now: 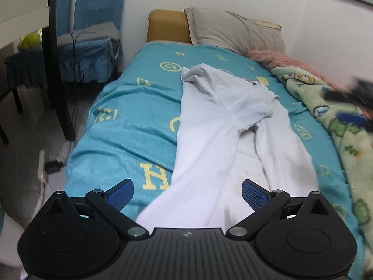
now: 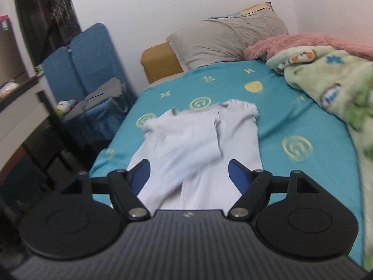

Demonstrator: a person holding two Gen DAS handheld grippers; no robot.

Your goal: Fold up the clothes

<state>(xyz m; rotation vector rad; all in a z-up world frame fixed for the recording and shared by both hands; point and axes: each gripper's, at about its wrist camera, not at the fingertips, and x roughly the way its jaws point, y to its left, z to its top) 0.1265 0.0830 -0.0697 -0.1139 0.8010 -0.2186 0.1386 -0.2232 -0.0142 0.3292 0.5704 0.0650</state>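
A white T-shirt [image 1: 216, 126] lies lengthwise on the teal bedspread [image 1: 130, 116], both side parts folded in over its middle, one sleeve on top. My left gripper [image 1: 187, 194] hovers above the shirt's near end, open, its blue pads [image 1: 121, 193] wide apart with nothing between them. In the right wrist view the same shirt [image 2: 198, 144] stretches away from my right gripper [image 2: 189, 175], which is open above the near part of the cloth without gripping it. That gripper also shows as a dark blur at the right edge of the left wrist view.
A grey pillow [image 1: 235, 32] and a tan headboard [image 1: 167, 26] stand at the far end of the bed. A green patterned blanket [image 1: 326, 121] and a pink fluffy one [image 1: 279, 60] lie along the right side. A blue-covered chair [image 1: 91, 53] stands to the left.
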